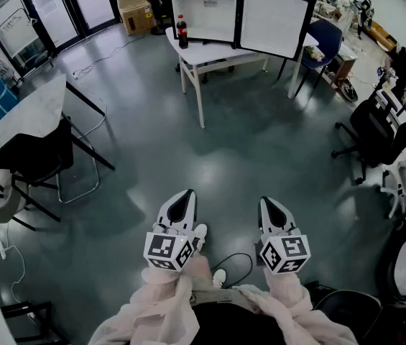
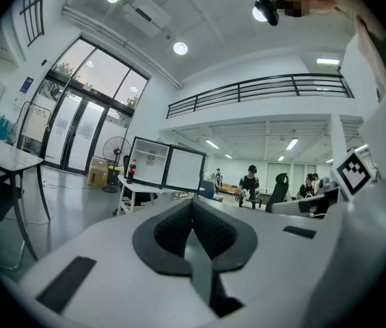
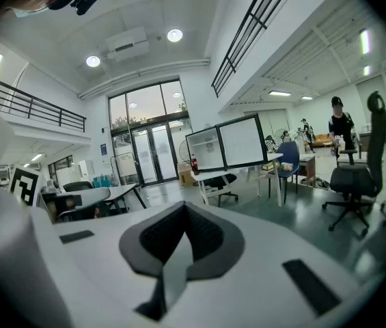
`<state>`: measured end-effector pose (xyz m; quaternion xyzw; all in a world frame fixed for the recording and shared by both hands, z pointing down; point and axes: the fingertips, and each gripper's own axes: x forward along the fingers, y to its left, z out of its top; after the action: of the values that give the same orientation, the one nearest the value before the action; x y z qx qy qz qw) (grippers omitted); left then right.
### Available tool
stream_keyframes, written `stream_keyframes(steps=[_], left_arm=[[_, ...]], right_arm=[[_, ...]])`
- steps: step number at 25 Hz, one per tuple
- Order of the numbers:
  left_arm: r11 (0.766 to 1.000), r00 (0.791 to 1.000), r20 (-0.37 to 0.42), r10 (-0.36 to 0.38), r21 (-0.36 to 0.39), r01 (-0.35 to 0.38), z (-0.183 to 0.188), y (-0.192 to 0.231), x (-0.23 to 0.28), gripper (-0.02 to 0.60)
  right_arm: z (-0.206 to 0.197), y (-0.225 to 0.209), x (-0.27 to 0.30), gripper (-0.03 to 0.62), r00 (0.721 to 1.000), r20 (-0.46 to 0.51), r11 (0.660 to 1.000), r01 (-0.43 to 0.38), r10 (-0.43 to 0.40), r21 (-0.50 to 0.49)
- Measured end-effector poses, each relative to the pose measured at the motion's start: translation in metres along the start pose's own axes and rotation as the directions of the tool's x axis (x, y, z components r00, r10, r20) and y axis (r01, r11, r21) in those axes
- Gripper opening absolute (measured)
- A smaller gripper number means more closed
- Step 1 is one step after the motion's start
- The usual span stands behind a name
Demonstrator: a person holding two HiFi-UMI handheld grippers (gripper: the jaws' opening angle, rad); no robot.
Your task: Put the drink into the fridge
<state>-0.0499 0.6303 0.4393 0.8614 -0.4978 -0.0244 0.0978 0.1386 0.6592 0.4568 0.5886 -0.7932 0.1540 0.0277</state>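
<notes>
The drink, a dark bottle [image 1: 182,31] with a red cap, stands upright near the left edge of the white desk [image 1: 217,51]. It is just in front of the left side of the fridge [image 1: 204,9]. The fridge door [image 1: 274,20] is swung wide open to the right, so the white shelves are exposed. The person is well apart from the desk, across open floor.

The left gripper [image 1: 183,201] and the right gripper [image 1: 269,205] are held low in front of the body. In each gripper view the jaws are pressed together with nothing between them.

The step in hand looks like the approach, with the grasp not yet begun. To do it well:

- Walk straight to the desk's near edge. Step over the cable [image 1: 240,259] by the feet, and keep clear of the office chairs [image 1: 366,124] on the right.
- Part the jaws of one gripper before arriving. The left gripper probably suits, since the bottle is on the left.
- Come in level from the front and close on the bottle's body below the shoulder, where it is widest and least likely to slip.
- Keep the bottle upright and lift only enough to clear the fridge's lower lip.
- Set it on a shelf away from the door side.

A tall, narrow bottle will likely tip if one jaw nudges it first, so centre it between the jaws.
</notes>
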Motion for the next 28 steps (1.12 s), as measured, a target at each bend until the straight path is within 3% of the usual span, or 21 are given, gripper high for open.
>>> stream_keyframes(steps=[7,14,20,28], left_arm=[[1.0,1.0,-0.028,-0.001,0.022,0.002,-0.01,-0.035,-0.052,0.011],[1.0,0.999,-0.039,-0.001,0.021,0.001,-0.016,-0.042,-0.066,0.011],[1.0,0.999,-0.041,0.018,-0.003,-0.018,-0.017,-0.022,-0.047,0.011],[1.0,0.999,-0.048,0.019,0.004,-0.019,-0.001,0.011,0.027,0.011]], right_arm=[[-0.009,0.007,-0.068,0.009,1.0,0.015,1.0,0.017,-0.017,0.016],[-0.018,0.004,-0.082,0.012,0.999,0.016,0.998,0.051,-0.052,0.037],[-0.016,-0.004,-0.059,0.012,0.998,0.005,0.997,0.069,-0.07,0.033],[0.009,-0.035,0.013,0.012,0.996,-0.012,0.995,0.092,-0.091,0.034]])
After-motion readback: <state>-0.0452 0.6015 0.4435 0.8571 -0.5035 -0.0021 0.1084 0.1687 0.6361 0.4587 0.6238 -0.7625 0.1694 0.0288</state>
